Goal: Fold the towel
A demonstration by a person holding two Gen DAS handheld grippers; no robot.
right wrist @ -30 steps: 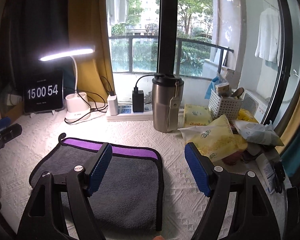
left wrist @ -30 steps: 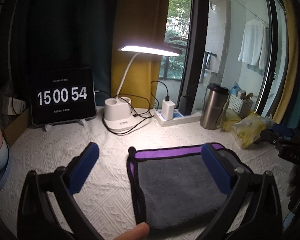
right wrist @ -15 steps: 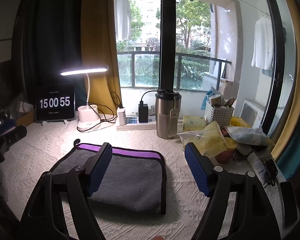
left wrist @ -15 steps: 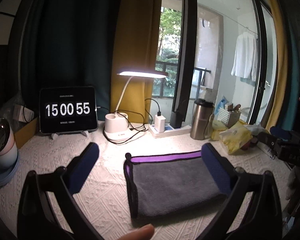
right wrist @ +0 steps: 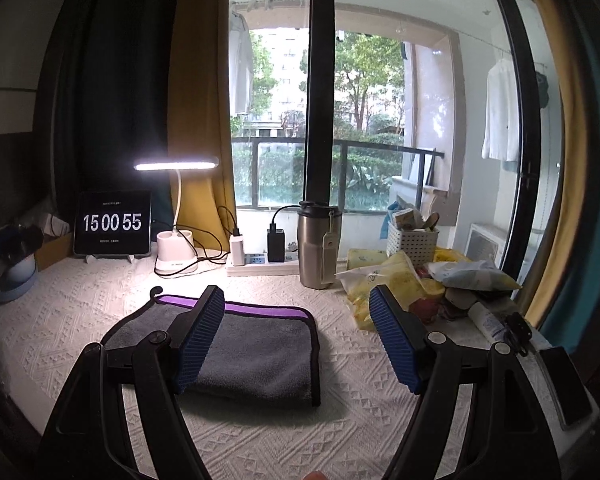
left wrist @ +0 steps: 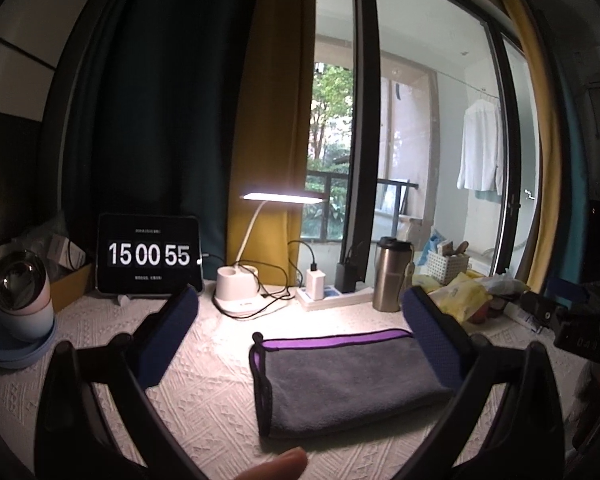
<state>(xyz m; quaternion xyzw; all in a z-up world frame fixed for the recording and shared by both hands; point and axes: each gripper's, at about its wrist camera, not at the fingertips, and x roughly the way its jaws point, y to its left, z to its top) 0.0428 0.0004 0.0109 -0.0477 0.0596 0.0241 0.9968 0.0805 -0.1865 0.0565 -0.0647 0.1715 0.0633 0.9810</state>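
A grey towel [left wrist: 348, 384] with a purple band and black edging lies folded flat on the white textured table cover [left wrist: 204, 396]. It also shows in the right wrist view [right wrist: 256, 352]. My left gripper [left wrist: 300, 340] is open and empty, held above and in front of the towel. My right gripper [right wrist: 296, 338] is open and empty, raised above the towel's right part. Neither gripper touches the towel.
At the back stand a tablet clock [left wrist: 148, 258], a lit desk lamp [left wrist: 236, 294], a power strip with chargers [left wrist: 332, 298] and a steel tumbler [left wrist: 392, 274]. Snack bags and a white basket [right wrist: 412, 242] crowd the right side. A round cup [left wrist: 20, 304] sits at the left.
Both grippers have pulled back and up from the towel, so it looks smaller and farther. The towel stays folded and still. Both grippers remain open.
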